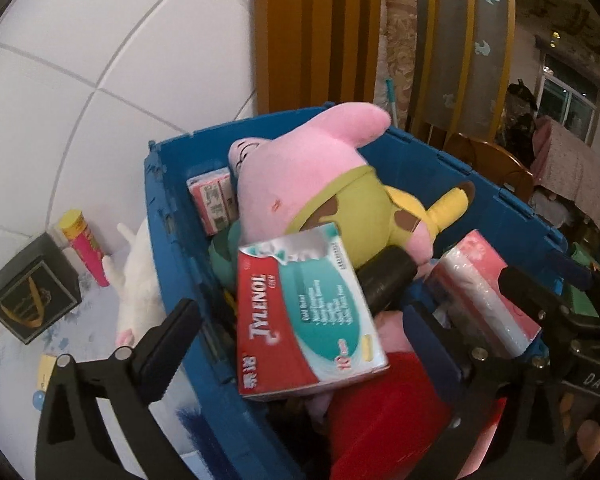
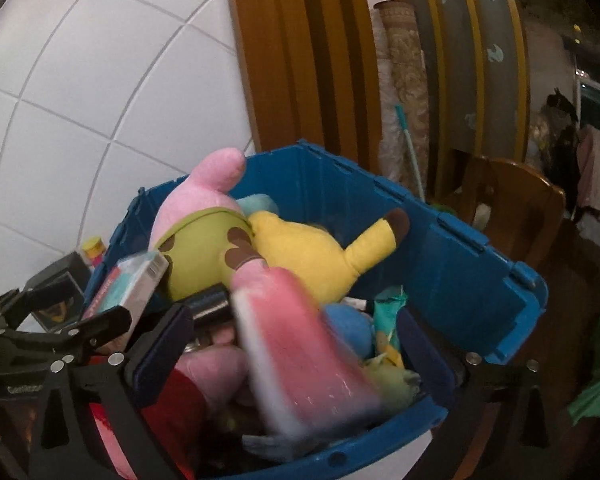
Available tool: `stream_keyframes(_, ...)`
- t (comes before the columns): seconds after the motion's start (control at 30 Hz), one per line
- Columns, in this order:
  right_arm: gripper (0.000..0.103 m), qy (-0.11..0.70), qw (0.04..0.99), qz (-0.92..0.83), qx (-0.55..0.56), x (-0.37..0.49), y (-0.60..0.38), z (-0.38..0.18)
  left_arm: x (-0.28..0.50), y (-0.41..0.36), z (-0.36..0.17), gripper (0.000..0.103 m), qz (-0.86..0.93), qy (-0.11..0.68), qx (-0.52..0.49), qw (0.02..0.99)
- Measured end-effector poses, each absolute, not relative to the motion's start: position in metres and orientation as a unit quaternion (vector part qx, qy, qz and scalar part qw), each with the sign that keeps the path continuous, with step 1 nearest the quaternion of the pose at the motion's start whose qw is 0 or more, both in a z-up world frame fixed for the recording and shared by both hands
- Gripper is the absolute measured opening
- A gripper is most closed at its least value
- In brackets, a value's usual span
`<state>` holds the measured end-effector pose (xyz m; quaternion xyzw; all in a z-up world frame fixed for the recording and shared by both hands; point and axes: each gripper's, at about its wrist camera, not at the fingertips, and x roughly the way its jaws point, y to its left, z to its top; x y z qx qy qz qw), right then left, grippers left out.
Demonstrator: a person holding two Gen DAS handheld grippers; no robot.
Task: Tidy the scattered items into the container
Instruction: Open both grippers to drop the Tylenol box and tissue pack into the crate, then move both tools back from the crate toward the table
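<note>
Black plastic fingers of the left claw (image 1: 300,344) stand wide apart over the near end of the blue container (image 1: 168,240), nothing pressed between them. Between them the Tylenol box (image 1: 308,312) lies free on top of the heap inside the container, its long axis running from the near rim up toward the far wall, printed face up and tilted. The right claw (image 2: 296,344) is likewise spread wide at the container's near rim; between its fingers a pink-and-white wrapped pack (image 2: 300,352) shows blurred, its length slanting from the near rim up toward the container's middle, and no pad touches it. Farther into the container a pink plush (image 1: 300,184) in green shorts lies with its pointed head toward the far wall, and a yellow plush (image 2: 308,252) rests against it, its brown-tipped ear pointing toward the container's right wall. Outside the container's left wall, on the counter (image 1: 4,360), sit a white plush (image 1: 136,280), a pink-and-yellow tube (image 1: 82,244) standing upright, and a black box (image 1: 32,296).
</note>
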<state>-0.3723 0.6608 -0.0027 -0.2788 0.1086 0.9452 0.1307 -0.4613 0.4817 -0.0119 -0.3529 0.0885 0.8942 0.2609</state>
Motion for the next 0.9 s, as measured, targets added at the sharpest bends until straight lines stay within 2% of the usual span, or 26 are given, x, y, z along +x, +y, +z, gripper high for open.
stream_keyframes(0.27,0.103,0.105,0.092,0.961,-0.237,-0.352,0.619,0.007,-0.426,0.423,-0.005,0.103,0.907,0.057,-0.333,0.25)
stream_keyframes(0.53,0.103,0.063,0.043,0.974,-0.214,-0.302,0.515,0.02,-0.353,0.296,-0.01,0.103,0.93,0.029,-0.32,0.177)
stream_keyframes(0.9,0.103,0.016,0.01,0.96,-0.279,-0.198,0.37,-0.031,-0.228,0.141,-0.057,0.103,0.931,0.038,-0.362,0.032)
